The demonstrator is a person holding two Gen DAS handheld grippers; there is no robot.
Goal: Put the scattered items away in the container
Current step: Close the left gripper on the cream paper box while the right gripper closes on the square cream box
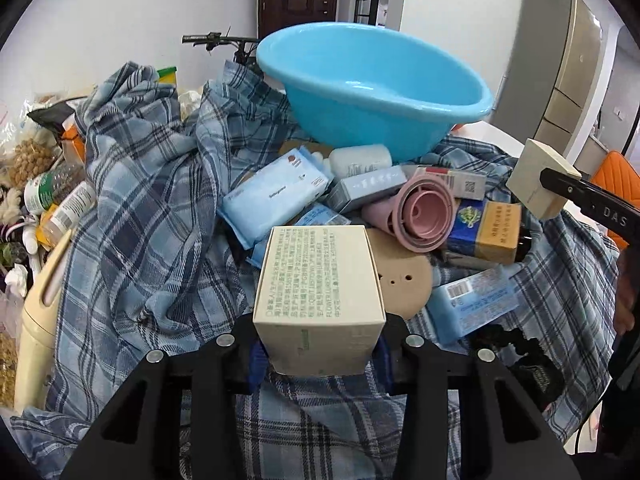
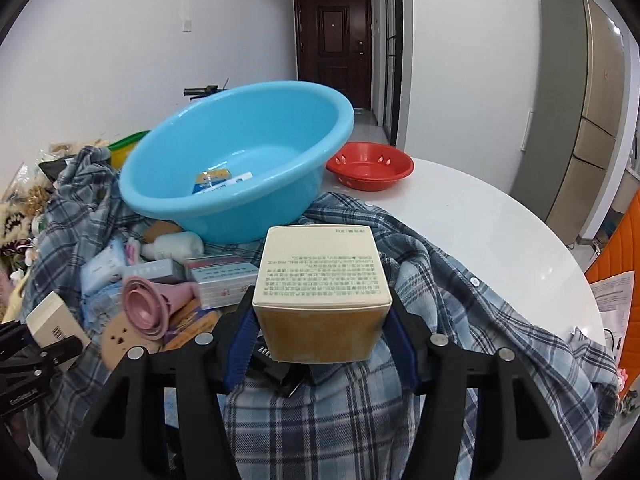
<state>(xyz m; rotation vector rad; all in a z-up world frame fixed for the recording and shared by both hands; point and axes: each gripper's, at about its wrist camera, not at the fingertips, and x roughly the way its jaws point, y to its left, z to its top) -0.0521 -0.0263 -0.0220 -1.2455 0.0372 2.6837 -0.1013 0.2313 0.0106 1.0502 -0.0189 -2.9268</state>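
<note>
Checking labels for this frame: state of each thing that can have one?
Left tool: shut on a cream box, lifted off the cloth.
Right tool: shut on a second cream box, also lifted.
Blue basin: tilted on the pile, holds only a sticker.
Red basket: upright on the white table, empty.
Pink funnel: lying on its side.
Plaid shirt: crumpled.

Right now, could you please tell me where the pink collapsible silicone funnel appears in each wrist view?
Left wrist view: the pink collapsible silicone funnel lies right of centre, mouth toward the camera, below the light blue plastic basin.
Right wrist view: the funnel lies at lower left, below and left of the basin.
Shared landmark: the basin, tilted on the blue plaid shirt.
</note>
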